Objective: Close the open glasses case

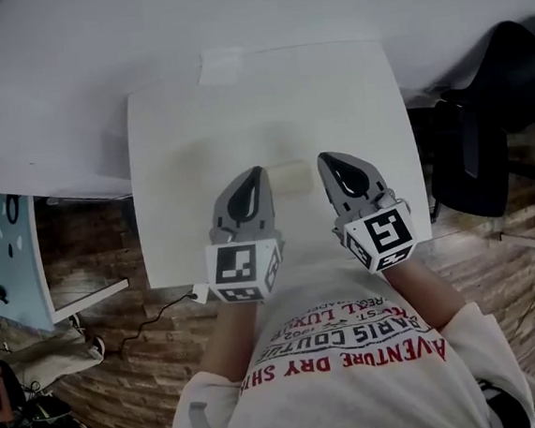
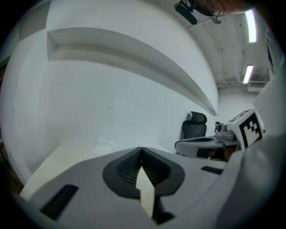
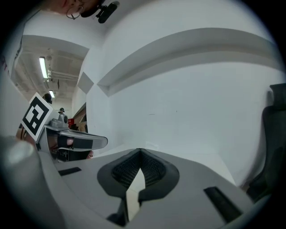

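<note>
A pale cream object [image 1: 290, 178], faint in the glare, lies on the white table [image 1: 184, 132] between my two grippers; it looks like the glasses case, but I cannot tell whether its lid is up or down. My left gripper [image 1: 258, 173] sits just left of it with its jaws together and nothing between them. My right gripper [image 1: 324, 160] sits just right of it, also shut and empty. The case is hidden in both gripper views, where the left gripper [image 2: 141, 150] and the right gripper [image 3: 140, 151] point over the tabletop toward a white wall.
A small white paper patch [image 1: 220, 65] lies at the table's far edge. A black office chair [image 1: 485, 131] stands to the right of the table. A cable [image 1: 169, 310] hangs off the near left corner. Wooden floor lies below.
</note>
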Available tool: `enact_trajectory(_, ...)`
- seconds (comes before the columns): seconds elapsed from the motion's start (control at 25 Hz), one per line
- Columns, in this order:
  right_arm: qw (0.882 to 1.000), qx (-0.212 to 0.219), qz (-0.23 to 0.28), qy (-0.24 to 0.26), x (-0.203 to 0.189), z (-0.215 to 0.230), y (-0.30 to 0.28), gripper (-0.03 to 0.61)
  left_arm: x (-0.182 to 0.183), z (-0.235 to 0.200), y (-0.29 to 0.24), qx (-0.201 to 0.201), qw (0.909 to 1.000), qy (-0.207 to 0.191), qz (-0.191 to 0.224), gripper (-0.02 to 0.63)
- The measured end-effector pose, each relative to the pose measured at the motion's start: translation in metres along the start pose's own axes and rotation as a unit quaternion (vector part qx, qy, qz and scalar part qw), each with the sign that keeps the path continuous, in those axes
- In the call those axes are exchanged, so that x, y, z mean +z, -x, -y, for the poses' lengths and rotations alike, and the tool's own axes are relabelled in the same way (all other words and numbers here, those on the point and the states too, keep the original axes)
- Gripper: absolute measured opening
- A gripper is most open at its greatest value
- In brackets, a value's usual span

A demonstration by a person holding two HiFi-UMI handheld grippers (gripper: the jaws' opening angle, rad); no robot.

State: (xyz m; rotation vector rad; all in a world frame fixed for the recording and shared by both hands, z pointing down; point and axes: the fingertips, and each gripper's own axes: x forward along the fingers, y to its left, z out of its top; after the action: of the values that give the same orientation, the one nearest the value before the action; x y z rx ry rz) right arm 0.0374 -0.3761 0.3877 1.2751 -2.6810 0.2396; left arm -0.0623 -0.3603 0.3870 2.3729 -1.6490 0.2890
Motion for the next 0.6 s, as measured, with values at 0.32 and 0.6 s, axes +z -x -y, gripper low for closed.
enact_trajectory(0.32, 1.000, -0.008, 0.007, 0.003, 0.001, 0.002, 0.015, 0.012, 0.004, 0.013, 0.007, -0.002, 0.9999, -0.005, 0.013, -0.002)
enact_trajectory(0.6, 1.000, -0.008, 0.001, 0.001, -0.002, -0.002, 0.020, 0.012, 0.001, 0.016, 0.015, 0.003, 0.9999, -0.004, 0.012, -0.002)
